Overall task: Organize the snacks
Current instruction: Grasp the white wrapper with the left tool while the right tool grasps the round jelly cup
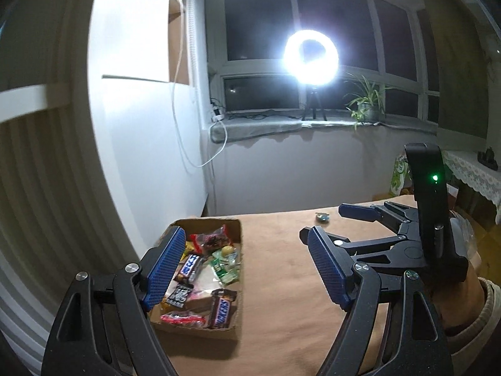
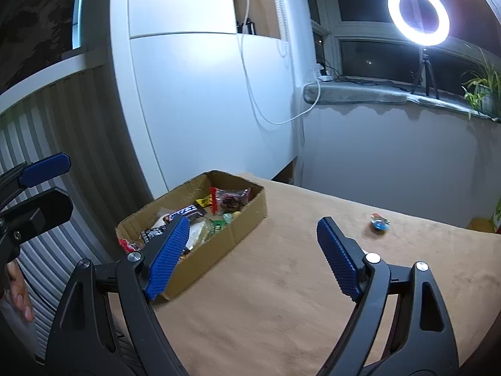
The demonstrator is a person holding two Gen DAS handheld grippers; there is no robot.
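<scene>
A shallow cardboard box (image 1: 233, 329) (image 2: 247, 222) sits at the left end of the tan-covered table (image 1: 281, 282) (image 2: 281, 297). It holds several wrapped snacks, among them Snickers bars (image 1: 223, 308) and a red packet (image 1: 211, 238) (image 2: 230, 199). One small blue-green wrapped candy (image 1: 322, 217) (image 2: 379, 221) lies alone on the table far from the box. My left gripper (image 1: 244, 269) is open and empty, above the box's right edge. My right gripper (image 2: 253, 252) is open and empty above the table beside the box; it also shows in the left wrist view (image 1: 325, 222).
A bright ring light on a tripod (image 1: 311, 58) (image 2: 418, 9) and a potted plant (image 1: 366, 103) (image 2: 483, 94) stand on the windowsill. A white cabinet (image 2: 203, 94) stands behind the box. A lace-covered shelf (image 1: 469, 169) is at far right.
</scene>
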